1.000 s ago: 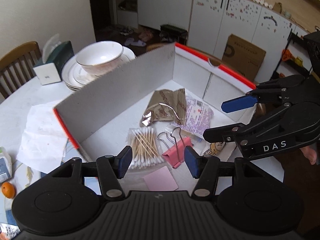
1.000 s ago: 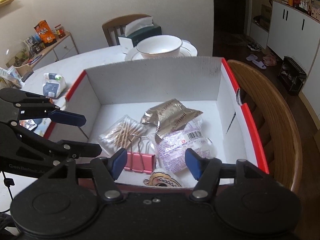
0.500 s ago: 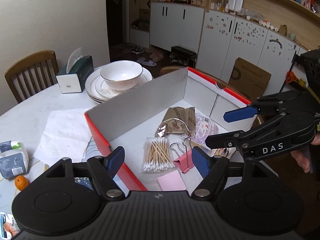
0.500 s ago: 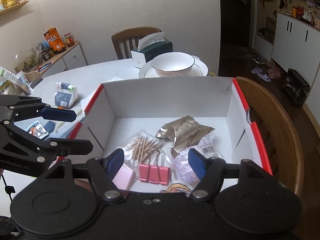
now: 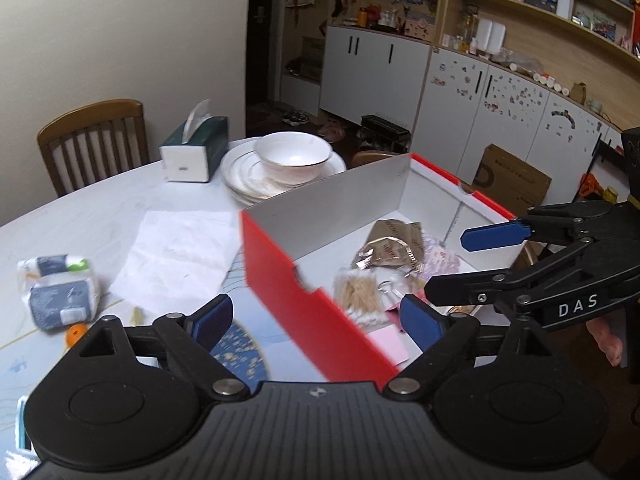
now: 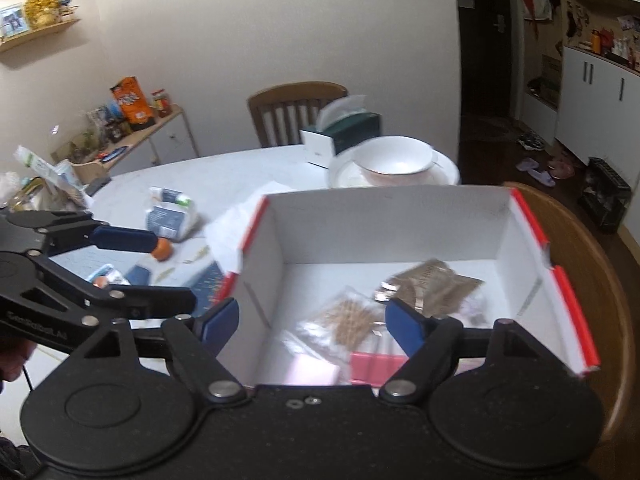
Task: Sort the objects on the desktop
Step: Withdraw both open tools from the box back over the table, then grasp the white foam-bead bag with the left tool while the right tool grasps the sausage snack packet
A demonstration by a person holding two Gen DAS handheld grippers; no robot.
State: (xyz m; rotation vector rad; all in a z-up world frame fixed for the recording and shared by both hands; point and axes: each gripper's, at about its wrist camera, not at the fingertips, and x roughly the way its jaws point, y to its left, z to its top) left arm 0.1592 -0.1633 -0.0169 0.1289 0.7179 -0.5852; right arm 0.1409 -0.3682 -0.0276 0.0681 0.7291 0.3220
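Both grippers are tilting downward toward the red-and-white box (image 5: 280,272), the left gripper (image 5: 316,320) hanging over its near red wall and the right gripper (image 6: 310,320) over its near left corner. Each one's jaws are opening, and nothing is sitting between the blue pads (image 5: 210,316) of either. From the left wrist view the right gripper is reaching in from the right, just above the box's far rim; a hand (image 5: 608,336) is showing beneath it. The sorted things are lying on the box floor: a packet of cotton swabs (image 6: 352,320), a gold foil pouch (image 6: 432,284), a pink binder clip (image 6: 376,364) and a pink notepad (image 5: 388,344) (all somewhat blurred). The box's walls are standing tall around them, leaving the top open. Left of the box the white table (image 5: 100,208) is holding a paper sheet (image 5: 180,248), a small wrapped pack (image 5: 60,292), an orange fruit (image 6: 162,248), stacked plates with a bowl (image 5: 294,156) and a tissue box (image 5: 196,148), with bare tabletop between them.
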